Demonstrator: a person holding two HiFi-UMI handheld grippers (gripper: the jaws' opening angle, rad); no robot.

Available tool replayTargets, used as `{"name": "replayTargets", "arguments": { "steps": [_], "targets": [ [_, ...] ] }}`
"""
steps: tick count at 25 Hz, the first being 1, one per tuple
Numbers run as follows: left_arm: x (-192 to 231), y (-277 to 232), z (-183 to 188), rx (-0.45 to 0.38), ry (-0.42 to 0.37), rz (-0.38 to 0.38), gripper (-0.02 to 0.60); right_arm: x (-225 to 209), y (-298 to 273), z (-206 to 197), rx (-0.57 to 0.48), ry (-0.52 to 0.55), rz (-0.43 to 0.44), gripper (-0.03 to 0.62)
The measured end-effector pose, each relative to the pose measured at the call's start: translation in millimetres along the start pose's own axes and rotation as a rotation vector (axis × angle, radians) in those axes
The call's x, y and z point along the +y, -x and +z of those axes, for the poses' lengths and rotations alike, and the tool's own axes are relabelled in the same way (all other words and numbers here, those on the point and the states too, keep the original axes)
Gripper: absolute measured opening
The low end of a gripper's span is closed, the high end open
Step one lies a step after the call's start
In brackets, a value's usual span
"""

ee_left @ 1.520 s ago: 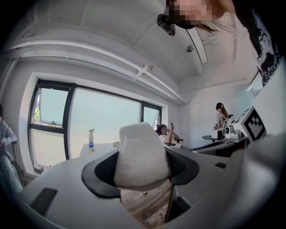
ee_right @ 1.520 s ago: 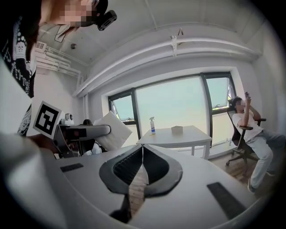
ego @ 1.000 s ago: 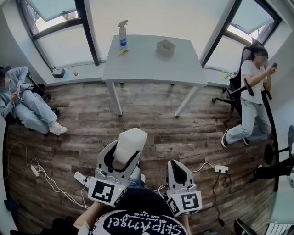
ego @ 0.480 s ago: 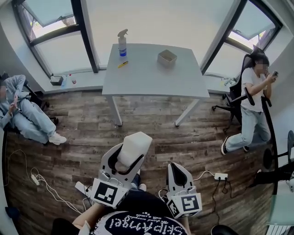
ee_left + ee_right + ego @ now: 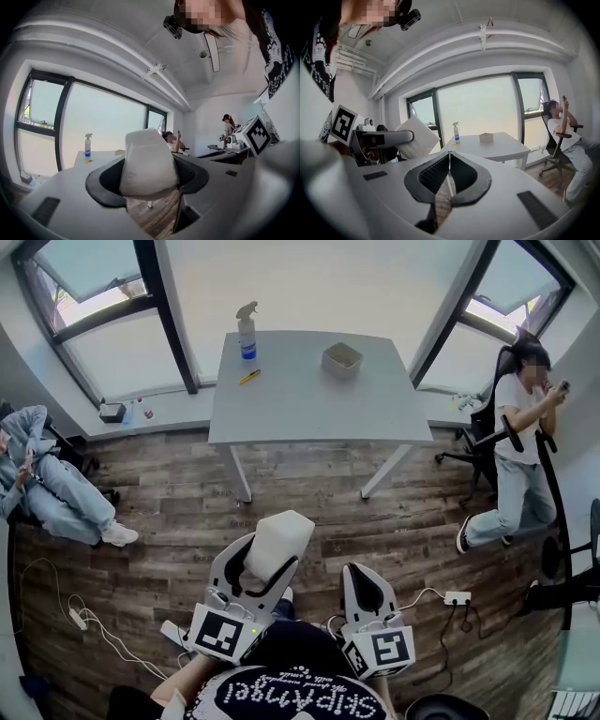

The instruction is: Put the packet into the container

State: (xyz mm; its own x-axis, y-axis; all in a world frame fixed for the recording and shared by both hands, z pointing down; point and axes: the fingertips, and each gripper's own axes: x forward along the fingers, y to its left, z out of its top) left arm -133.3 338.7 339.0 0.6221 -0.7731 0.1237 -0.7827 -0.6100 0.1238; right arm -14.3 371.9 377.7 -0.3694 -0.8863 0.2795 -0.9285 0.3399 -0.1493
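Packet [image 5: 274, 542]: white, soft-looking, clamped between the jaws of the left gripper [image 5: 265, 559], which are spread only as wide as the packet. It is held upright over the floor, well short of the table [image 5: 309, 404]. It is gripped low with the top standing free, which is judged to be a carry grip suited to a drop-in.

Right gripper [image 5: 356, 576]: jaws are pressed together with nothing between them. It is kept on the same near side of the table, apparently idle.

Container [image 5: 341, 360]: a small open tan box, set on the table's far right part. Its contents cannot be made out.

A spray bottle [image 5: 247, 329] is stood at the table's far left edge, and a yellow pen [image 5: 249, 376] is laid just in front of it. Both are well apart from the container, so the approach is judged clear.

Table: plain grey top on white legs, placed against large windows. The wood-plank floor [image 5: 309, 488] in front of it is crossed by cables, and a power strip [image 5: 457, 597] is laid to the table's near right. One person [image 5: 47, 484] is seated left of the table and another [image 5: 520, 427] right of it.
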Motion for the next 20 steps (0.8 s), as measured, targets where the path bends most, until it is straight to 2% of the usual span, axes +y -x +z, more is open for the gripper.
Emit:
{"name": "replayTargets", "arguments": {
  "steps": [7, 20],
  "targets": [
    [16, -8, 1, -0.001, -0.002, 0.003, 0.284, -2, -17, 5, -0.01, -0.001, -0.005, 0.015],
    [17, -17, -4, 0.023, 0.011, -0.017, 0.282, -7, -22, 1, 0.01, -0.029, -0.025, 0.015]
  ]
}}
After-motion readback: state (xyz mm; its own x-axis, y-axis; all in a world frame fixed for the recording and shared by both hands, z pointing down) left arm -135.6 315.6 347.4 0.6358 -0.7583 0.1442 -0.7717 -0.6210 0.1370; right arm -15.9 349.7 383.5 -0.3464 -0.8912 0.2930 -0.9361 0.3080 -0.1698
